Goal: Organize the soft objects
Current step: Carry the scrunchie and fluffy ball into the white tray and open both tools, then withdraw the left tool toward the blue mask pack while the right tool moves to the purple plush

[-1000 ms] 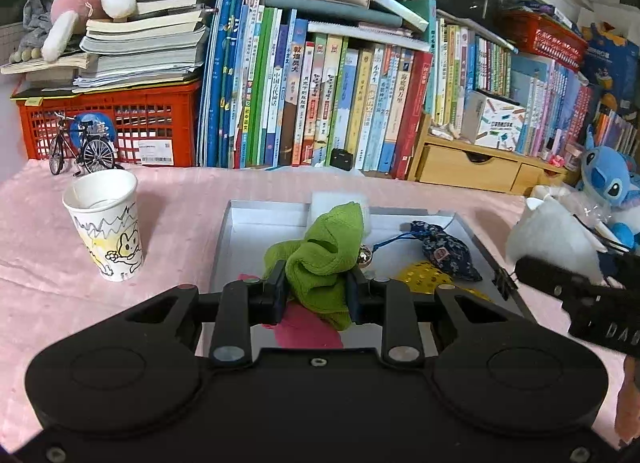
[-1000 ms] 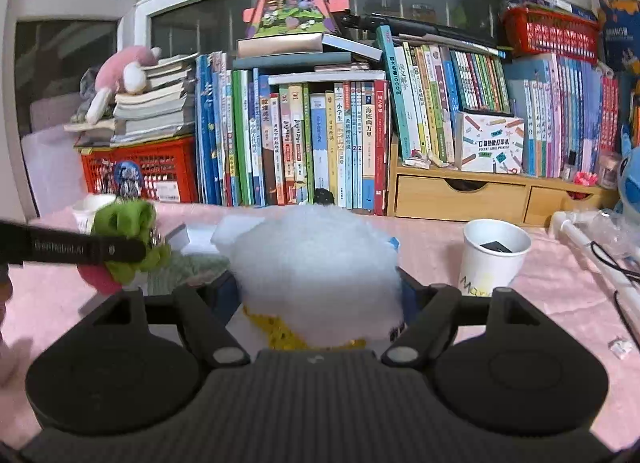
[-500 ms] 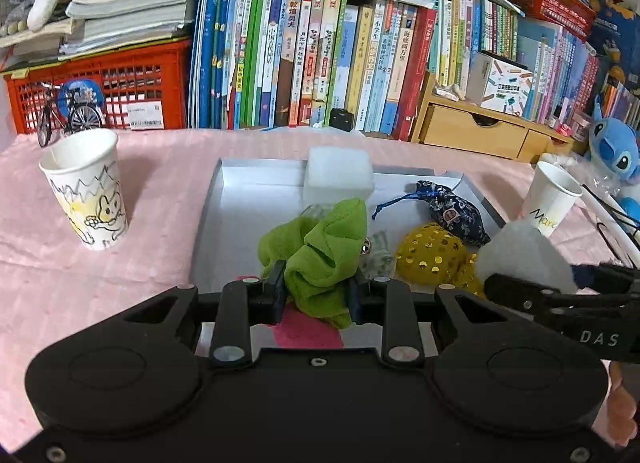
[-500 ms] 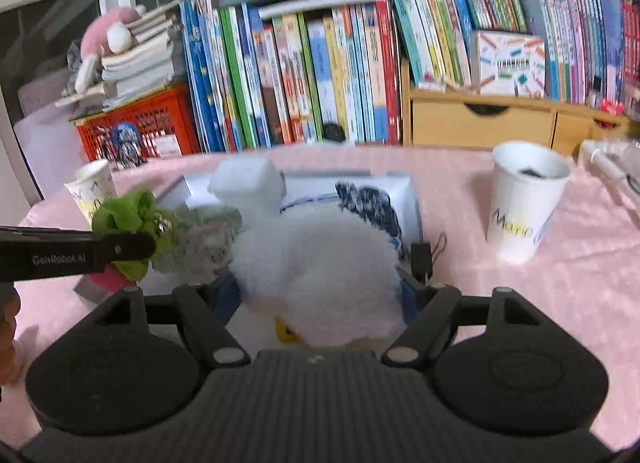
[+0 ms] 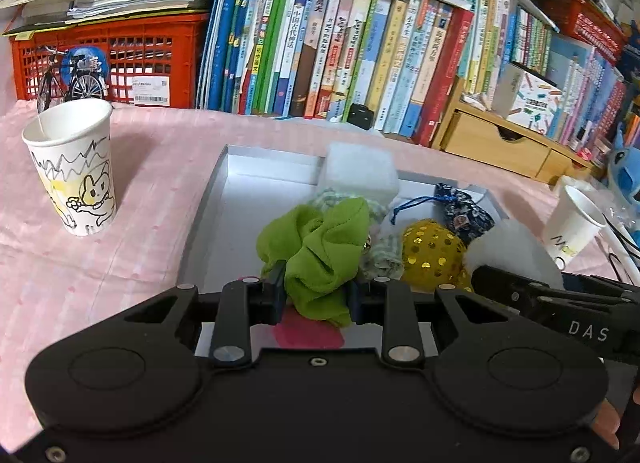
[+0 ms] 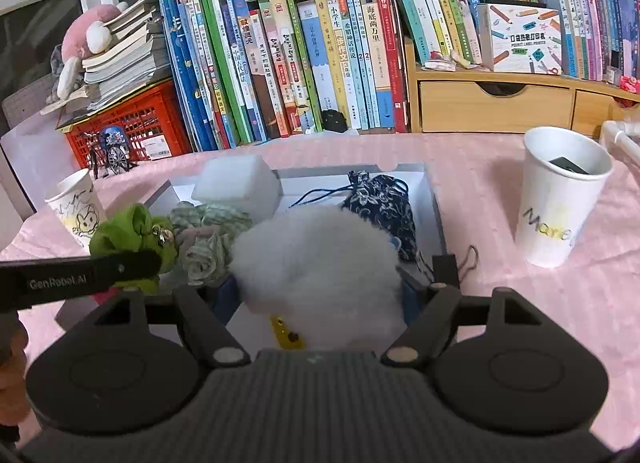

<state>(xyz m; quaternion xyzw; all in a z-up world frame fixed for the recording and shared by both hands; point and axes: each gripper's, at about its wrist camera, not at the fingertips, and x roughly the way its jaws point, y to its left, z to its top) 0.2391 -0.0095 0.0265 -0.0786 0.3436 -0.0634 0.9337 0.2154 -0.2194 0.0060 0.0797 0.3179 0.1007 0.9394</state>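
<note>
My left gripper point(image 5: 318, 291) is shut on a green cloth scrunchie point(image 5: 320, 247), held just above the near part of a grey tray point(image 5: 208, 219). The scrunchie also shows in the right wrist view point(image 6: 132, 237). My right gripper point(image 6: 320, 283) is shut on a white fluffy ball point(image 6: 316, 263) over the tray's right side; the ball shows in the left wrist view point(image 5: 512, 247). In the tray lie a white foam block point(image 5: 360, 175), a pale green checked scrunchie point(image 6: 208, 239), a gold sequin pouch point(image 5: 432, 255), a dark floral drawstring bag point(image 5: 464, 215) and something pink point(image 5: 308, 333).
A cartoon paper cup point(image 5: 74, 167) stands left of the tray on the pink tablecloth. Another paper cup point(image 6: 560, 195) stands to the right. Books point(image 5: 320, 43), a red crate point(image 5: 108, 59) and wooden drawers point(image 6: 496, 107) line the back. A blue plush point(image 5: 624, 179) sits far right.
Both grippers have moved forward and down over the tray, each still holding its object. The white ball now sits low beside the gold pouch.
</note>
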